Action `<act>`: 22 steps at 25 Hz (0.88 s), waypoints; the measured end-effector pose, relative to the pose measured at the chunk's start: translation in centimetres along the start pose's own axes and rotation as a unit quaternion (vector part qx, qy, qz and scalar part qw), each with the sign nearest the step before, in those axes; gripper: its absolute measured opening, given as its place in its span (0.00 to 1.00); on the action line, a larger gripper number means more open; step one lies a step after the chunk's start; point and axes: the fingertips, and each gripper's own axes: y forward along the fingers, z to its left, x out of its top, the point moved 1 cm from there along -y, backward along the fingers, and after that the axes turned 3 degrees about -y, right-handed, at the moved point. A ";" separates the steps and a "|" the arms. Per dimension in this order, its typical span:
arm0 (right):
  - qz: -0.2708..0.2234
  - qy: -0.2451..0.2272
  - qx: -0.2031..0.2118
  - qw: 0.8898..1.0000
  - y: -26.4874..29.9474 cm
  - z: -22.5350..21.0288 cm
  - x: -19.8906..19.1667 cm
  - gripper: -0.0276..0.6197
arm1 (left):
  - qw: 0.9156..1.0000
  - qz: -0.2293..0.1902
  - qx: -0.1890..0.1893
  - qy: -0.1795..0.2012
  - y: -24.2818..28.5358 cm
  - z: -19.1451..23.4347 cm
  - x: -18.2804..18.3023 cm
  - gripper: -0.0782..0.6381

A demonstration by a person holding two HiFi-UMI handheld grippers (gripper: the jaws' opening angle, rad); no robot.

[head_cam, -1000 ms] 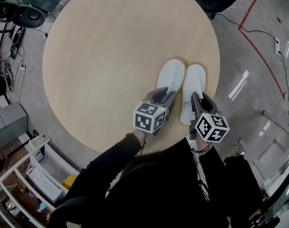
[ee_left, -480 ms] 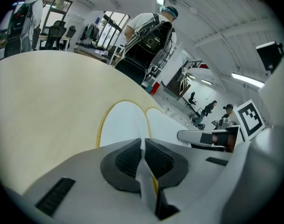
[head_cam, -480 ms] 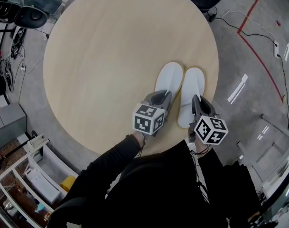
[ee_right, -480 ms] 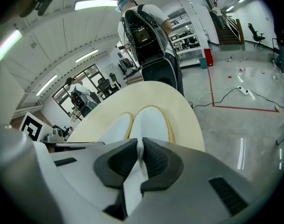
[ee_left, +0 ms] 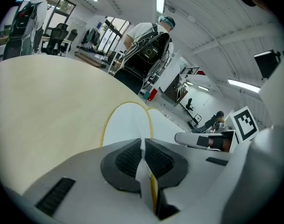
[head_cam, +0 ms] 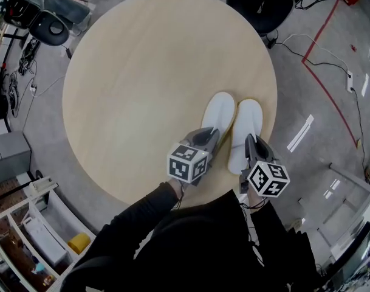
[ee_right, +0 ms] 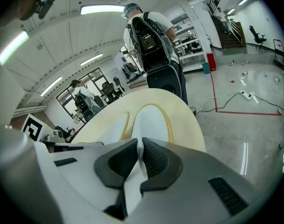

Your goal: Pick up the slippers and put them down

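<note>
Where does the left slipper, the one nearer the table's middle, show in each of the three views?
Head view: left slipper right of centre, its near end in the left gripper.
Left gripper view: centre, its edge pinched between the fingers.
Right gripper view: a strip left of centre, beside the right slipper.
Shared landmark: the round wooden table under it in all three.

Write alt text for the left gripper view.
The left gripper is clamped on the near end of a white slipper with a yellow rim, above a round pale wooden table. A second slipper, also white, shows just to its right.
</note>
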 end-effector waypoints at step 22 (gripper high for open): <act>-0.014 -0.066 0.075 0.995 -6.4 15.0 2.0 0.09 | 0.992 -0.111 0.030 -0.051 -17.8 0.8 2.4 0.16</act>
